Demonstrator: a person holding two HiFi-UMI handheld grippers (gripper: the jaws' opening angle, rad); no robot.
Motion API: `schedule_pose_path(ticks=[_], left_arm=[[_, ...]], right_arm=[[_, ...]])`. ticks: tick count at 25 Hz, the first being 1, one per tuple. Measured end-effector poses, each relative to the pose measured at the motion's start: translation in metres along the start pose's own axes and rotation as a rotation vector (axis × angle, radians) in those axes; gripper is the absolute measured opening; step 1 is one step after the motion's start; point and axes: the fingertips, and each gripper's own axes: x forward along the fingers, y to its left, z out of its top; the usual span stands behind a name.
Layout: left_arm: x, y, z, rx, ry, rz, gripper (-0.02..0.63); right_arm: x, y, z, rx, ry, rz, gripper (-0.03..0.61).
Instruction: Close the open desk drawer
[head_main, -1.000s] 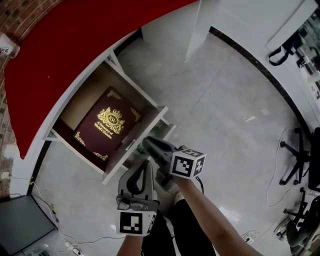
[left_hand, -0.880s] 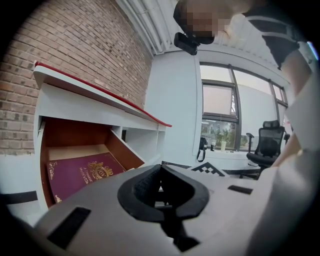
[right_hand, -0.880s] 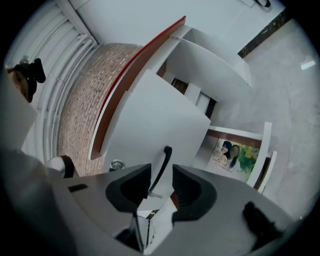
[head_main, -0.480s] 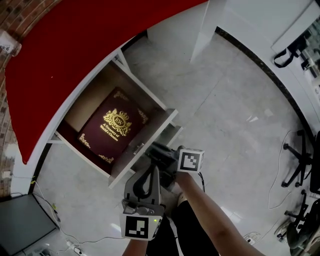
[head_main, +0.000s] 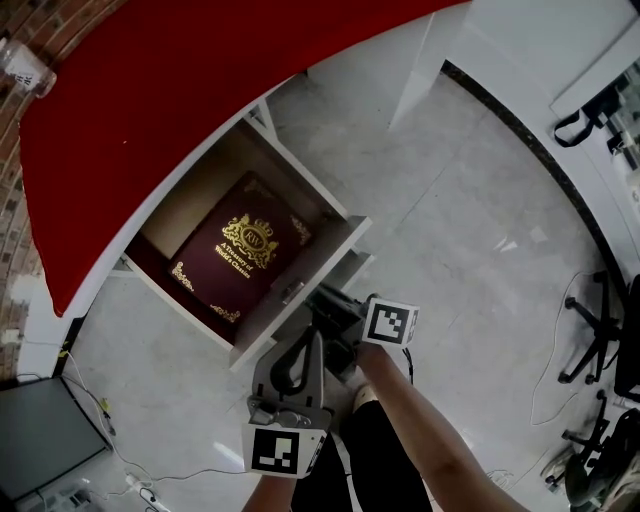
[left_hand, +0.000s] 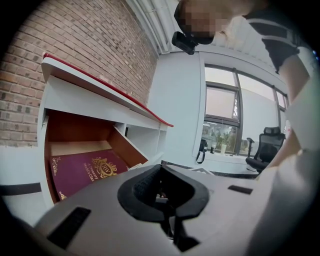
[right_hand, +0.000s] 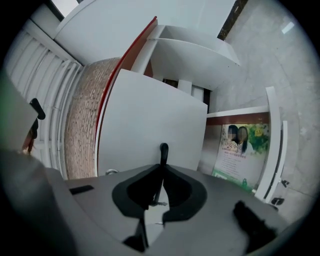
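Drawer front (head_main: 310, 275) bars the way; floor (head_main: 470, 220) beside lies open.

The head view looks steeply down on the open drawer (head_main: 330, 255) at frame centre. The left gripper view, close by, peers into it at lower left; the right gripper view, rolled sideways, faces its white front panel (right_hand: 150, 125).

Daylight was bright and even in my head view; the pale floor (head_main: 500, 240) threw back soft patches of glare; straight edges bowed toward the borders. Both gripper views were round fisheye pictures with black corners; the windows (left_hand: 220, 102) glowed brightest; the drawer (left_hand: 80, 145) interior sat in warm shade; the grey body of my left gripper (left_hand: 163, 197), close to the lens, was soft and blurred.
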Motion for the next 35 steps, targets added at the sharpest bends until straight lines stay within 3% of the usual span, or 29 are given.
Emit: schedule_pose_path(ticks=[12,35], left_arm=[[-0.009,-0.008,0.02,-0.002,-0.02,-0.006,0.008],[-0.018,0.038,0.057,0.024,-0.059,0.057,0.008]], right_arm=[[0.001,0.043,0.011,0.008,-0.022,0.072,0.031],[0.016,0.075,0.02,0.018,-0.019,0.026,0.029]])
